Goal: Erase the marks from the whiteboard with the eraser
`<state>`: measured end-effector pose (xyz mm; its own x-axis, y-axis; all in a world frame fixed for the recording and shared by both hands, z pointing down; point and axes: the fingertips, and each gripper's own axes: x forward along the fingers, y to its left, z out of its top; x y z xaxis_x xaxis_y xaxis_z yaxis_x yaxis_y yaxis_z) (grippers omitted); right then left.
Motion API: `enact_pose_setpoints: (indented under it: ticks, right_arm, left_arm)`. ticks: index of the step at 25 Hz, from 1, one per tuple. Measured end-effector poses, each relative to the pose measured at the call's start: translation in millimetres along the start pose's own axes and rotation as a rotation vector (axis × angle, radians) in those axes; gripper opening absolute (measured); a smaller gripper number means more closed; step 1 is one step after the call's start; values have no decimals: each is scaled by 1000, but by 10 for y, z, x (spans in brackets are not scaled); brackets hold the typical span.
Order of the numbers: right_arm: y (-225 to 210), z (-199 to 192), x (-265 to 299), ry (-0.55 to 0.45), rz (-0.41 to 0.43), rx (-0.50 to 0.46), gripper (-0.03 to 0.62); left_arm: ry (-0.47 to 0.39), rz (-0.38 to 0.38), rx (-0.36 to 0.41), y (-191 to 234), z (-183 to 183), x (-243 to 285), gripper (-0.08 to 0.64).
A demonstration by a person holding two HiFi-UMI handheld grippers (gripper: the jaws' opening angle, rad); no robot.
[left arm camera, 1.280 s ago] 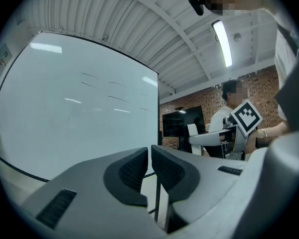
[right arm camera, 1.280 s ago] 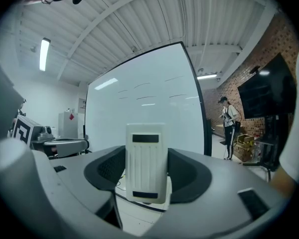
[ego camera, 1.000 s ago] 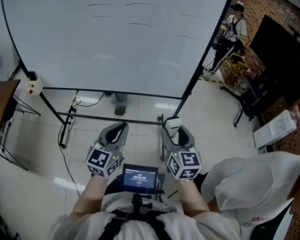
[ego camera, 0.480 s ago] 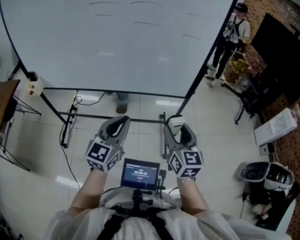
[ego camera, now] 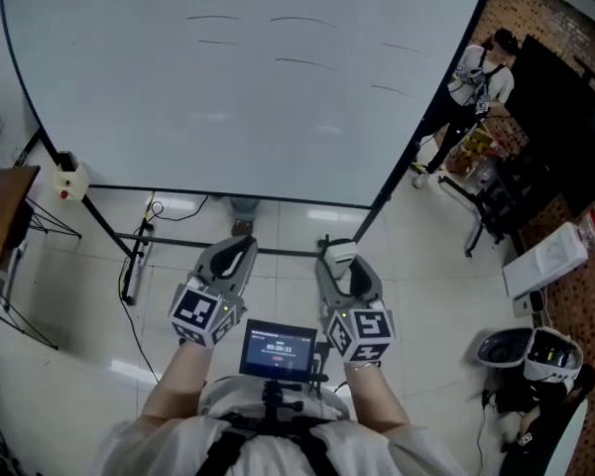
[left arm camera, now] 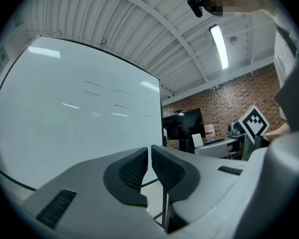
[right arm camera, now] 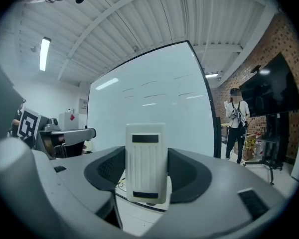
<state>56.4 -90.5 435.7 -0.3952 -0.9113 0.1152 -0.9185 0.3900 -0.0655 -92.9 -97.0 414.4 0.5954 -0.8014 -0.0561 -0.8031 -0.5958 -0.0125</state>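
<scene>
The whiteboard [ego camera: 129,107] fills the upper head view, its black-framed lower edge well ahead of both grippers, with open tiled floor [ego camera: 69,286] between. A dark round bin [ego camera: 500,346] sits at lower right; its contents are unclear. The left gripper [ego camera: 240,247] has its jaws pressed together on nothing. The right gripper [ego camera: 339,258] clamps the white eraser [right arm camera: 146,163] upright, apart from the board. Thin dark marks [ego camera: 302,62] cross the board's upper part.
</scene>
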Motion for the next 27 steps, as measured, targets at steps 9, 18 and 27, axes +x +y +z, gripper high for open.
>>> enact_pose_setpoints:
  ticks: [9, 18, 27]
  right_arm:
    - [99, 81, 163, -14, 17, -24, 267]
    - [128, 187, 233, -36, 36, -46, 267]
    - [217, 226, 209, -45, 40, -65, 267]
  left_arm:
    - [-14, 11, 6, 179, 57, 27, 5]
    - [-14, 15, 10, 206, 60, 29, 5]
    - [-30, 9, 14, 223, 125, -51, 5]
